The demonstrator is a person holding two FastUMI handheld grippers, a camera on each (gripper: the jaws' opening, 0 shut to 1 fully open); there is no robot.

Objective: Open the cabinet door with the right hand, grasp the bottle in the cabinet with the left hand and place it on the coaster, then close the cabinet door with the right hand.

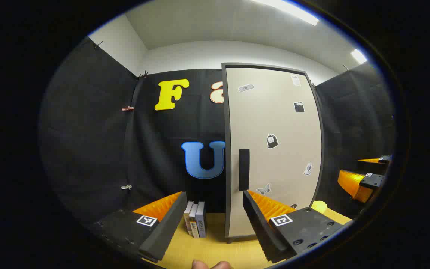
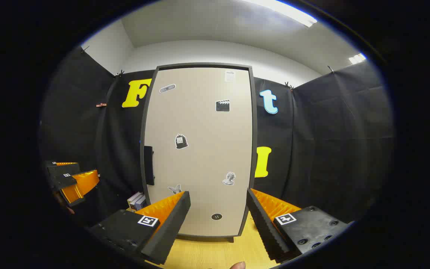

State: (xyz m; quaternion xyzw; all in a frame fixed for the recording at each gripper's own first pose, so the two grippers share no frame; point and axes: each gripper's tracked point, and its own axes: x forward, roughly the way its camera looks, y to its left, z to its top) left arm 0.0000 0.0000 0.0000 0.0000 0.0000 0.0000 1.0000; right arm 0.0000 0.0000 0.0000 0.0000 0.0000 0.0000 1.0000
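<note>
A tall cabinet stands on the wooden table with its beige, sticker-covered door (image 1: 274,149) (image 2: 200,149) shut, so its inside is hidden. The door's black vertical handle (image 1: 244,170) (image 2: 148,165) sits at its left edge. My left gripper (image 1: 214,195) is open, held short of the cabinet's left edge with the handle just above its right finger. My right gripper (image 2: 218,193) is also open and faces the lower part of the door, apart from it. Each gripper appears at the side of the other's view: the right one (image 1: 364,179) and the left one (image 2: 71,181).
Several books (image 1: 196,223) (image 2: 136,201) stand upright on the table (image 1: 215,250) just left of the cabinet. A small yellow object (image 1: 319,205) lies on the table to the cabinet's right. Black cloth walls close in the back and sides.
</note>
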